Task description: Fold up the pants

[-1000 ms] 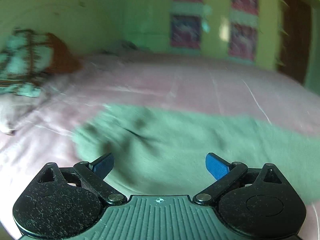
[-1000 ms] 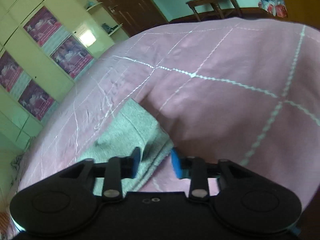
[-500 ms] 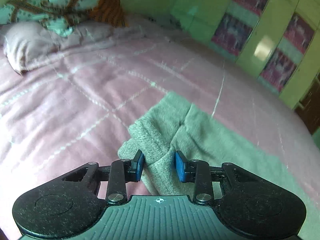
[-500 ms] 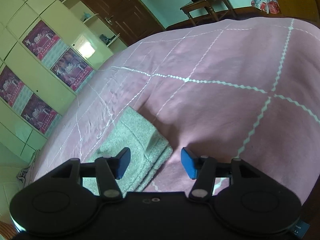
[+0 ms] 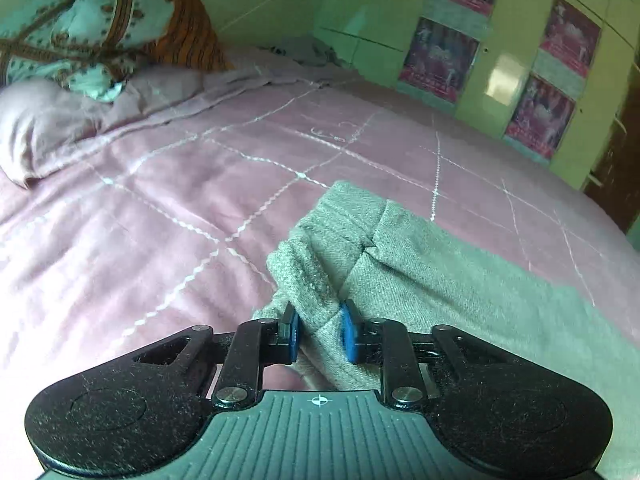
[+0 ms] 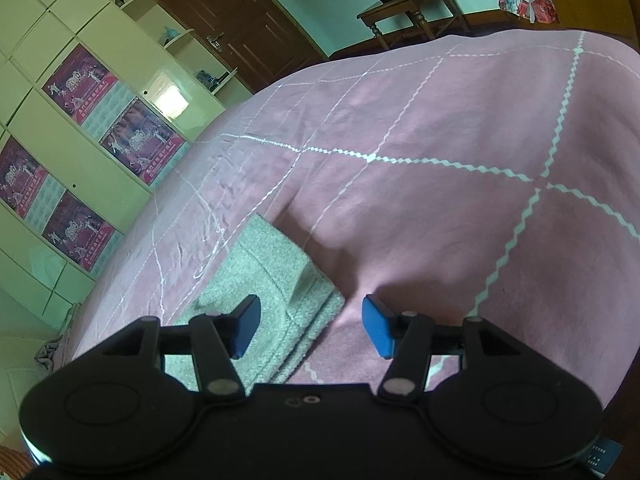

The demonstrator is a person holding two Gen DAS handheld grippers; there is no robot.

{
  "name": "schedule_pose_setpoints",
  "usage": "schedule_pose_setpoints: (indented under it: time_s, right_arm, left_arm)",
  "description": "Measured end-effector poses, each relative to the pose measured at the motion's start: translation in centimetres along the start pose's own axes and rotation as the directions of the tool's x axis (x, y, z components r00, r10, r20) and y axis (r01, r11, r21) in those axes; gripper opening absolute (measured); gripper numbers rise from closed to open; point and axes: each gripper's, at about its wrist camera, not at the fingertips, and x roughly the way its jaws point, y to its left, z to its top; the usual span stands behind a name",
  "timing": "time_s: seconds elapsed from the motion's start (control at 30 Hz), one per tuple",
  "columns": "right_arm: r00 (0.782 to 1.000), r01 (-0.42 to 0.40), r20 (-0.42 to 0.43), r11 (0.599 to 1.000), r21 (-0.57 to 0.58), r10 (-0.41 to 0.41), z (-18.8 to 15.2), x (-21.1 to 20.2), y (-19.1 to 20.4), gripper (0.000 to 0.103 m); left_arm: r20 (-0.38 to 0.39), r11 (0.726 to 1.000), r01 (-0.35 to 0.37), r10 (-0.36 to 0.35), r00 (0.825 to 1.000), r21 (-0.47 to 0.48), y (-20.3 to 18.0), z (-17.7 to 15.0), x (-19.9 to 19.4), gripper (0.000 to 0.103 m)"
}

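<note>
Underneath, pink quilted bedspread [image 6: 460, 128]; beyond, cream postered cupboards [image 6: 80, 136].

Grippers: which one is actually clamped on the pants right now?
The left gripper: its blue pads pinch a ridge of the grey pants. The right gripper is spread wide, nothing pinched.

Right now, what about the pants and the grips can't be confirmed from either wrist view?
- Left wrist view: the grey pants run off the right edge; full length unseen.
- Left gripper: how deep the fabric sits is hidden by its body.
- Right wrist view: the pants' near part is hidden behind the open right gripper.
</note>
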Motion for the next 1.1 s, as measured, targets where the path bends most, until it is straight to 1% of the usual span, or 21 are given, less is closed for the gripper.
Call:
schedule_pose_setpoints:
  time_s: [0.07, 0.1, 0.13, 0.17, 0.2, 0.23, 0.27, 0.3, 0.37, 0.4, 0.43, 0.47, 0.5, 0.53, 0.57, 0.63, 0.7, 0.73, 0.8, 1.0, 1.1]
  right_arm:
    - [1.0, -0.016, 0.001, 1.0, 0.017, 0.016, 0.0, -0.1, -0.3, 0.056]
    - [1.0, -0.024, 0.003, 0.999, 0.027, 0.024, 0.0, -0.1, -0.5, 0.057]
    - [1.0, -0.028, 0.003, 0.999, 0.032, 0.028, 0.1, -0.1, -0.6, 0.057]
    - [1.0, -0.03, 0.003, 0.999, 0.035, 0.03, 0.1, -0.1, -0.6, 0.058]
    - [0.999, -0.033, 0.004, 0.999, 0.034, 0.033, 0.0, -0.1, -0.6, 0.058]
    - [0.999, -0.036, 0.006, 0.999, 0.032, 0.036, 0.0, -0.2, -0.5, 0.059]
    - [0.999, -0.04, 0.01, 0.999, 0.031, 0.04, -0.1, -0.3, -0.5, 0.059]
    - [0.999, -0.042, 0.012, 0.999, 0.031, 0.041, -0.1, -0.3, -0.5, 0.059]
    - [0.999, -0.04, 0.013, 0.999, 0.027, 0.04, -0.2, -0.3, -0.3, 0.06]
    - [0.999, -0.038, 0.012, 0.999, 0.022, 0.038, -0.2, -0.2, -0.2, 0.06]
    - [0.999, -0.035, 0.009, 0.999, 0.014, 0.035, -0.2, -0.2, -0.1, 0.06]
    - [0.999, -0.033, 0.007, 0.999, 0.008, 0.033, -0.2, -0.1, 0.1, 0.06]
    - [0.999, -0.032, 0.005, 0.999, 0.004, 0.032, -0.2, -0.1, 0.1, 0.061]
    - [0.999, -0.032, 0.003, 0.999, 0.001, 0.032, -0.2, -0.1, 0.2, 0.062]
    - [0.999, -0.034, 0.001, 0.999, 0.001, 0.034, -0.3, -0.1, 0.2, 0.062]
    - [0.999, -0.041, 0.0, 0.999, 0.008, 0.041, -0.2, -0.1, 0.1, 0.064]
    - [0.996, -0.088, -0.012, 0.996, 0.026, 0.088, -0.2, -0.3, -0.2, 0.071]
    - [0.992, -0.12, -0.023, 0.992, 0.037, 0.121, -0.2, -0.2, -0.3, 0.072]
    - [0.984, -0.167, -0.059, 0.984, 0.06, 0.171, -0.2, 0.3, -0.6, 0.072]
    - [0.98, -0.167, -0.093, 0.983, 0.08, 0.174, -0.2, 0.6, -0.5, 0.072]
    - [0.966, -0.203, -0.145, 0.974, 0.097, 0.216, -0.2, 1.3, -0.4, 0.072]
  left_arm:
    - [0.005, 1.0, 0.001, -0.001, 1.0, -0.003, 0.1, 0.5, -0.8, 0.031]
    - [0.015, 1.0, -0.028, 0.029, 0.999, -0.01, 0.3, 0.7, -1.7, 0.053]
    - [0.045, 0.996, -0.09, 0.091, 0.995, -0.023, 0.5, 0.9, -2.7, 0.081]
    - [0.105, 0.985, -0.165, 0.169, 0.98, -0.048, 0.7, 0.9, -4.0, 0.086]
    - [0.159, 0.979, -0.19, 0.199, 0.967, -0.074, 0.9, 0.9, -5.2, 0.085]
    - [0.189, 0.984, -0.148, 0.164, 0.968, -0.096, 1.0, 0.8, -6.1, 0.085]
    - [0.201, 0.992, -0.086, 0.103, 0.974, -0.095, 0.7, 0.8, -6.7, 0.085]
    - [0.21, 0.997, -0.048, 0.06, 0.976, -0.06, -0.1, 0.7, -7.0, 0.085]
    - [0.206, 0.998, 0.001, -0.013, 0.979, 0.061, -2.5, 0.0, -7.1, 0.085]
    - [0.182, 0.994, 0.024, -0.044, 0.982, 0.111, -3.6, -0.7, -6.6, 0.085]
    - [0.134, 0.989, 0.051, -0.07, 0.989, 0.142, -4.3, -1.4, -5.7, 0.086]
    - [0.019, 0.985, 0.061, -0.065, 0.998, 0.162, -5.0, -2.0, -4.0, 0.086]
    - [-0.153, 0.983, 0.035, -0.007, 0.988, 0.18, -5.3, -3.0, -1.5, 0.088]
    - [-0.139, 0.987, 0.034, -0.012, 0.99, 0.158, -5.0, -4.0, -1.0, 0.093]
    - [-0.115, 0.989, 0.04, -0.024, 0.993, 0.141, -4.8, -4.4, -1.0, 0.094]
    - [-0.11, 0.987, 0.025, -0.008, 0.994, 0.157, -5.1, -4.5, -1.1, 0.095]
    - [-0.106, 0.988, 0.017, -0.001, 0.994, 0.154, -5.2, -4.5, -1.1, 0.095]
    - [-0.101, 0.987, 0.012, 0.004, 0.995, 0.162, -5.2, -4.6, -1.0, 0.096]
    - [-0.095, 0.987, 0.008, 0.007, 0.995, 0.161, -5.3, -4.7, -0.9, 0.098]
    - [-0.081, 0.986, -0.006, 0.02, 0.996, 0.168, -6.2, -5.1, -1.3, 0.102]
    - [-0.083, 0.986, -0.006, 0.021, 0.996, 0.169, -6.2, -5.1, -1.3, 0.102]
